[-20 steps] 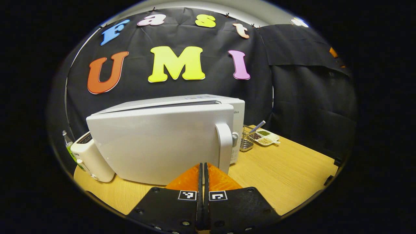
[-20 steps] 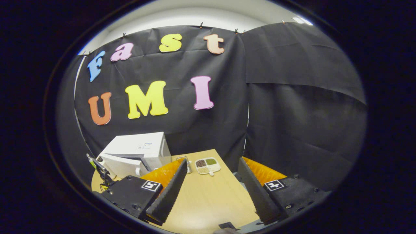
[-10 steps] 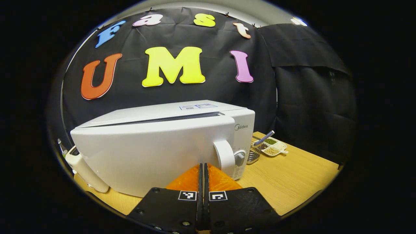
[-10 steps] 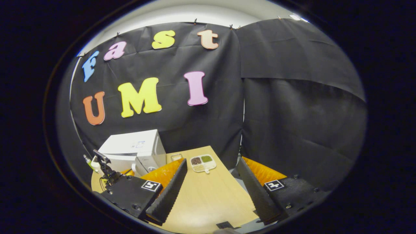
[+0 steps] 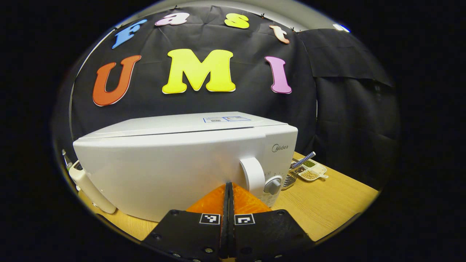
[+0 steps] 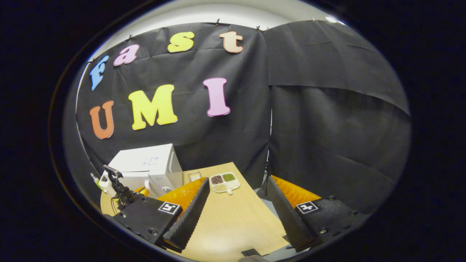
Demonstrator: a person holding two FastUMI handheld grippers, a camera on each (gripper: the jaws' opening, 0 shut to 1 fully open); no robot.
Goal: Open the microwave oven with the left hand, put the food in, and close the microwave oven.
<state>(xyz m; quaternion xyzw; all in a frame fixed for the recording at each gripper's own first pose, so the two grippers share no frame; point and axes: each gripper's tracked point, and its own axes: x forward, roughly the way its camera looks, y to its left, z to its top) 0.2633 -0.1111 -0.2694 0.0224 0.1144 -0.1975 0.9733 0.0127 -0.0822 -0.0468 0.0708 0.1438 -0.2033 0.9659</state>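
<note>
The white microwave [image 5: 164,167] stands on the wooden table [image 5: 327,203], its door flush against the body. The closed door hides the inside. My left gripper [image 5: 228,185] is shut with nothing between its fingers, its tips up against the door front just left of the white handle [image 5: 252,176] and the knob [image 5: 273,185]. In the right gripper view the microwave [image 6: 145,167] sits far back on the left. My right gripper [image 6: 238,179] hangs open and holds nothing above the table [image 6: 233,225].
A divided seasoning tray [image 5: 309,171] [image 6: 224,182] and a wire rack [image 5: 289,178] lie right of the microwave. A white toaster [image 5: 89,191] and a bottle [image 5: 67,163] stand at its left. The black cloth wall runs close behind.
The microwave door has swung from ajar to flush with the body as my shut left gripper pressed forward against it. My right gripper has hardly shifted.
</note>
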